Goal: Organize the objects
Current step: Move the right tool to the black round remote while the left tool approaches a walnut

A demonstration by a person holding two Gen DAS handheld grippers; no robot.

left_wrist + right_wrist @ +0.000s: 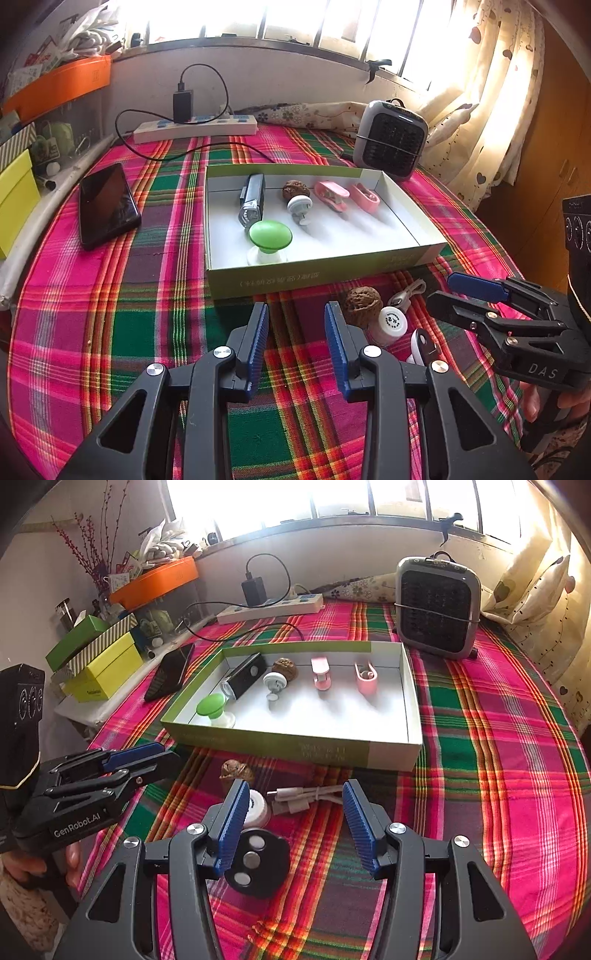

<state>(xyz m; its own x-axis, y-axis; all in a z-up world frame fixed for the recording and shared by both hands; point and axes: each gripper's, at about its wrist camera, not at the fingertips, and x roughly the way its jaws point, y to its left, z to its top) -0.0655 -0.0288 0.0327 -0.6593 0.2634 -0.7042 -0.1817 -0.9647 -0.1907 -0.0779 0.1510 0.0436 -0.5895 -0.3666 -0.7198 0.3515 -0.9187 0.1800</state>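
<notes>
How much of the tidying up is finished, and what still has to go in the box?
Done: the box already holds six things, among them a walnut, a green knob and two pink clips. In hand: nothing; the left gripper and right gripper are both empty. Left on the cloth: another walnut, a white cable, a small white bottle and a black round disc.

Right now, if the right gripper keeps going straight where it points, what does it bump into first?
Probably the white cable on the plaid tablecloth; it lies just ahead between the open right gripper fingers. The black disc sits lower, by the left finger. Depth is hard to judge.
</notes>
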